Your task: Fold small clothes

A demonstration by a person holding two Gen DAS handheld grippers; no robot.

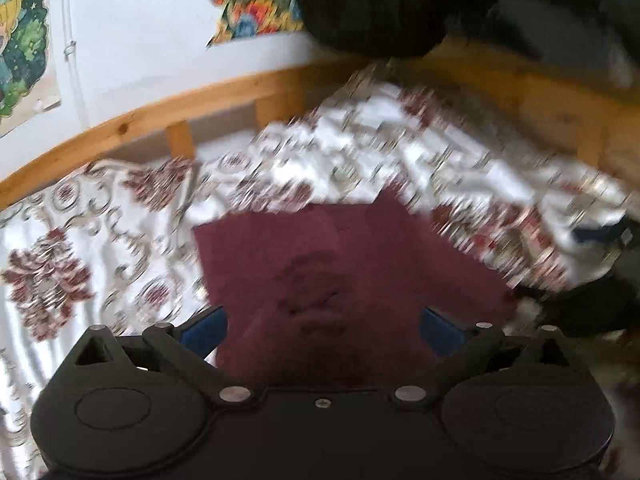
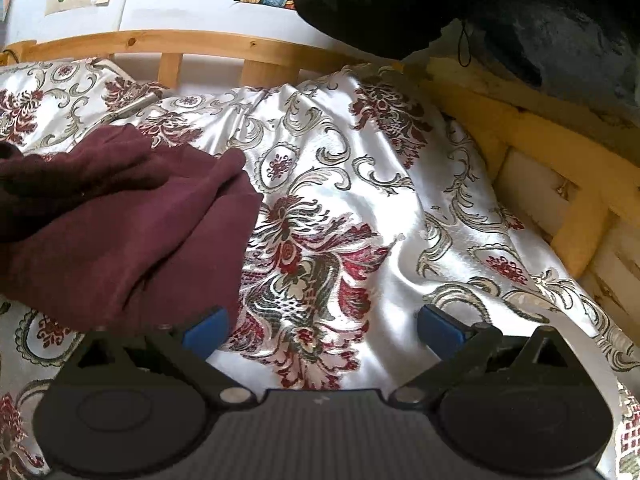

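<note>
While the left wrist view is smeared by motion blur, it shows the left gripper (image 1: 322, 328) with its jaws spread wide and its blue fingers (image 1: 208, 330) apart at either side, nothing pinched between them. Between and beyond those fingers lies the maroon garment (image 1: 344, 256), spread fairly flat on the bedspread (image 1: 80, 248), a white satin cloth with dark red flowers and grey scrolls. Behind it runs the wooden bed rail (image 1: 152, 116), and above that a white wall with colourful posters (image 1: 24, 56). A dark rounded fabric bulk (image 1: 368, 4) fills the upper right, and the tip of another blue finger shows at the right edge. From the right wrist view, the right gripper (image 2: 322, 326) likewise has its jaws spread, its blue fingers (image 2: 440, 328) well apart and hovering over bare bedspread (image 2: 360, 184), holding nothing. The maroon garment (image 2: 132, 232) lies to the left here, rumpled in soft folds, its lower edge just beside the left-hand finger; whether they touch cannot be told. The wooden bed rail (image 2: 192, 46) curves along the back and down the right side.
</note>
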